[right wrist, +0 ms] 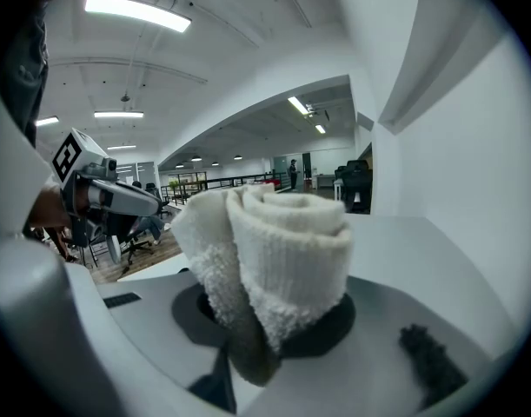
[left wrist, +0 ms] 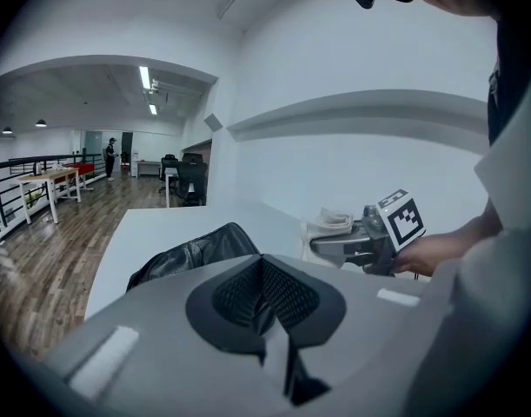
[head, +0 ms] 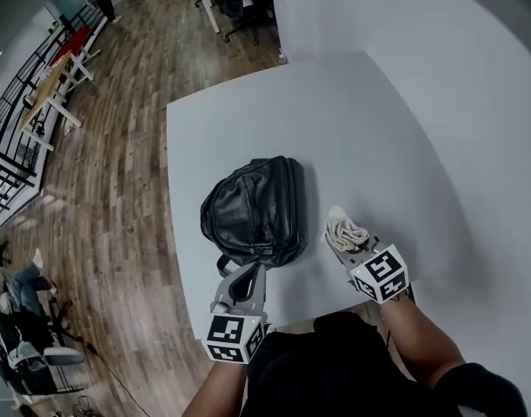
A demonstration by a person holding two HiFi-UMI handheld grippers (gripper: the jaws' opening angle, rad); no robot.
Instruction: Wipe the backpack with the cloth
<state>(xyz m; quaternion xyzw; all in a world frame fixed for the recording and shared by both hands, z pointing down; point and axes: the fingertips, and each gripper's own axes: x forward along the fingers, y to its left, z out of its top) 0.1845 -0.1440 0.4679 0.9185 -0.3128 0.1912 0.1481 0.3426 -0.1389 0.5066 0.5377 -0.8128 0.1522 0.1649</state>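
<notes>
Leather backpack (head: 252,211) looks soft and slick (best steadied at its near end); right gripper (head: 341,243) clamps the light, limp cloth (head: 345,229), left gripper (head: 246,278) sits closed, empty.

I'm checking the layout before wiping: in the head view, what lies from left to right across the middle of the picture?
Brown wooden floor → black leather backpack → rolled white cloth → pale wall

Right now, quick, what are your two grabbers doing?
Left gripper: closed, nothing in it.
Right gripper: closed on the white cloth.
</notes>
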